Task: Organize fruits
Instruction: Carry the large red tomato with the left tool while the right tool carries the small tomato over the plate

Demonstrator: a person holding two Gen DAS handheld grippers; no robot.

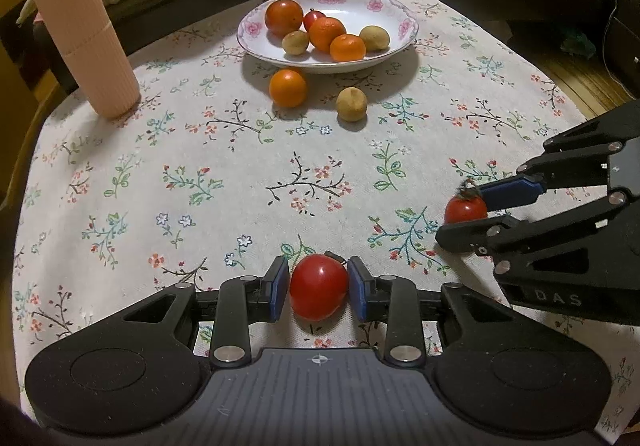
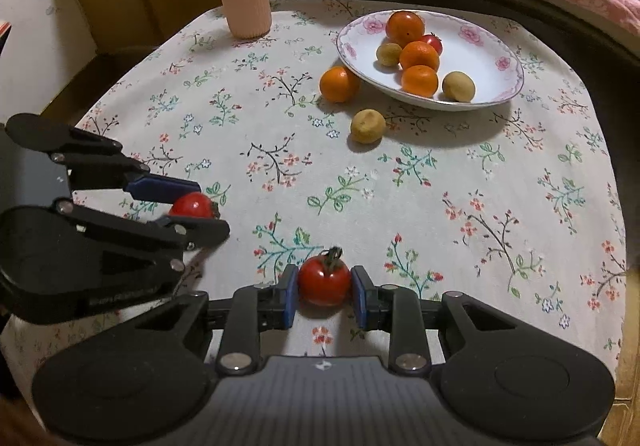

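The left gripper (image 1: 319, 292) is clamped on a tomato (image 1: 319, 286) at the bottom centre of its own view, both blue pads pressed to the fruit's sides. The right gripper (image 2: 325, 292) is likewise closed on a stemmed tomato (image 2: 324, 282) at the bottom centre of its view; in the left view this pair shows at the right edge. Whether either tomato is lifted or resting on the cloth (image 1: 240, 173) is hard to tell.

The step in hand looks like the pick-up of two tomatoes at once. The next move calls for carrying both toward the plate (image 1: 394, 3) in the upper middle of the frame and letting go over a bare patch, low enough that they don't roll out.

The plate holds three oranges, two tan fruits and a small red one. An orange (image 1: 288, 87) touches the plate's near rim, outside it; a tan fruit (image 1: 351, 103) lies just beside, also loose. A pink cylinder (image 1: 82, 33) stands upper left.
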